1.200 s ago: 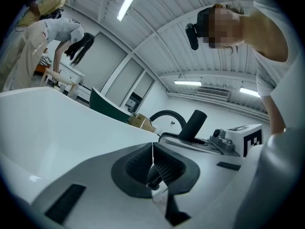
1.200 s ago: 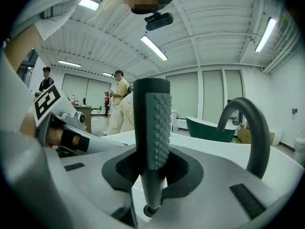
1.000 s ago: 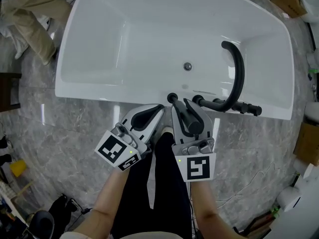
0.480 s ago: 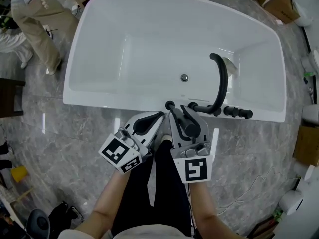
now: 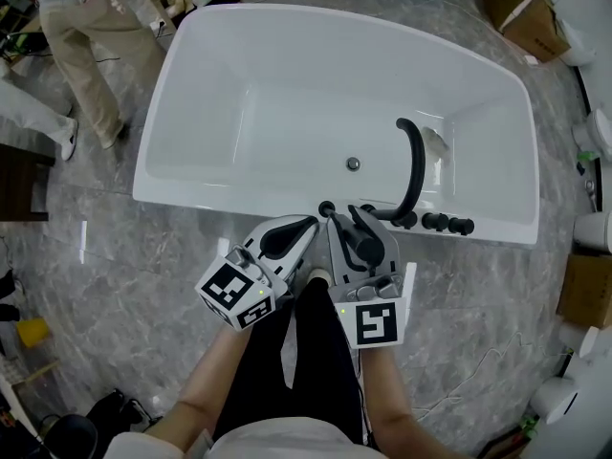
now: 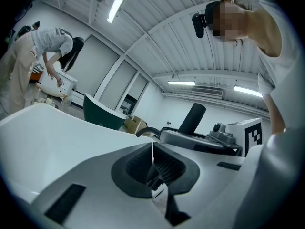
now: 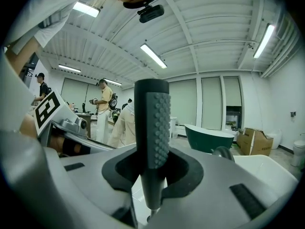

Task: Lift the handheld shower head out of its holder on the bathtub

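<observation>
A white bathtub (image 5: 239, 55) lies below me, with a black curved spout (image 5: 413, 161) and black taps (image 5: 445, 224) on its near rim. The small black holder (image 5: 326, 207) sits on that rim, just ahead of the grippers. My right gripper (image 5: 346, 220) is shut on the black handheld shower head (image 5: 361, 241). In the right gripper view the shower head (image 7: 153, 128) stands upright between the jaws of the right gripper (image 7: 152, 173), its nubbed face to the right. My left gripper (image 5: 302, 224) hangs close beside it. In its own view the left gripper (image 6: 152, 149) is shut, with nothing held.
A person (image 5: 81, 36) in beige trousers stands at the tub's far left corner. A cardboard box (image 5: 521, 8) lies at the top right, and white fixtures (image 5: 595, 228) line the right edge. A thin cable (image 5: 478, 366) runs over the marble floor at the lower right.
Both grippers have risen together, so the tub looks smaller and farther below. The shower head has stayed in the right gripper. The person at the top left has come further into view.
</observation>
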